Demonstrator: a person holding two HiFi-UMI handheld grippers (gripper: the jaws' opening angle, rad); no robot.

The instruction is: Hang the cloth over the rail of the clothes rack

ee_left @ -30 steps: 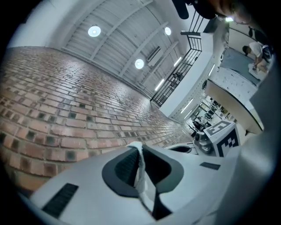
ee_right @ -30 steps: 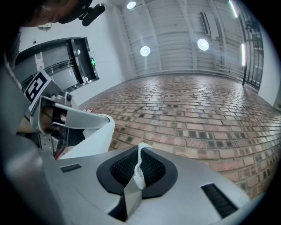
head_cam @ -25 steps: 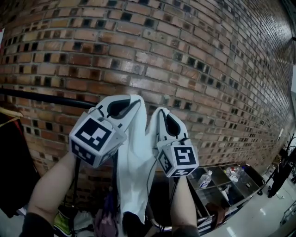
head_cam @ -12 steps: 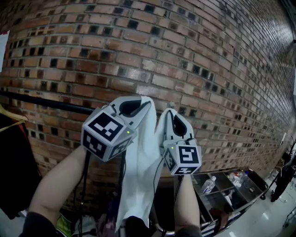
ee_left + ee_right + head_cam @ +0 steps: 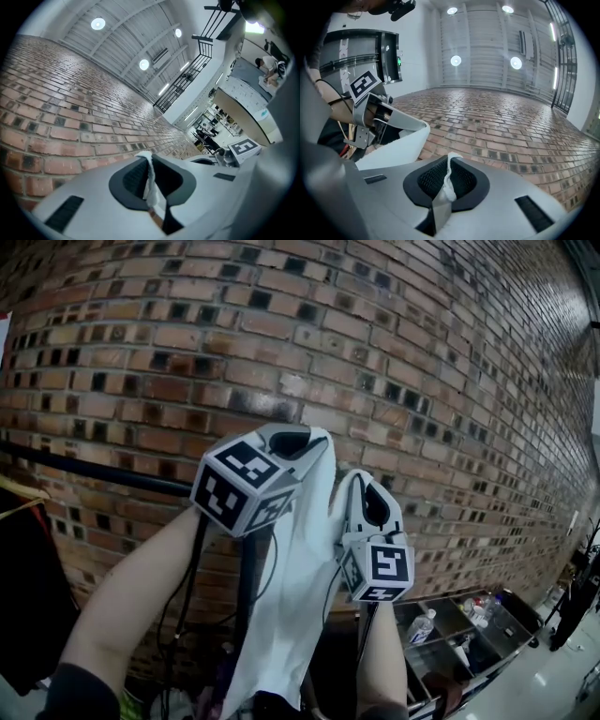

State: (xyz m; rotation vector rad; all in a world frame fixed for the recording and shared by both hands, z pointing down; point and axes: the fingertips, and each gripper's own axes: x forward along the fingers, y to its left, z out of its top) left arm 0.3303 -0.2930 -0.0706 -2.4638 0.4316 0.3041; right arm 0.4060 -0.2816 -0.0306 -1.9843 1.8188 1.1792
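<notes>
A white cloth (image 5: 292, 587) hangs down between my two grippers in front of a brick wall. My left gripper (image 5: 292, 440) is shut on the cloth's upper edge, and a thin white fold (image 5: 151, 180) shows pinched between its pads. A little lower and to the right, my right gripper (image 5: 363, 489) is shut on another part of the same edge (image 5: 449, 180). The black rail (image 5: 94, 474) of the clothes rack runs level from the left and passes behind my left arm, below both sets of jaws. Its upright pole (image 5: 246, 587) stands partly hidden behind the cloth.
A brick wall (image 5: 422, 381) fills the background. A dark garment (image 5: 23, 596) on a hanger hangs from the rail at the far left. Lower right stands a metal cart (image 5: 469, 629) with a water bottle (image 5: 420, 626) in it. A person (image 5: 572, 601) stands at the far right.
Both grippers have risen with the cloth still held, the left one more than the right. The left gripper now stands above the rail. The cloth's lower end has lifted with them.
</notes>
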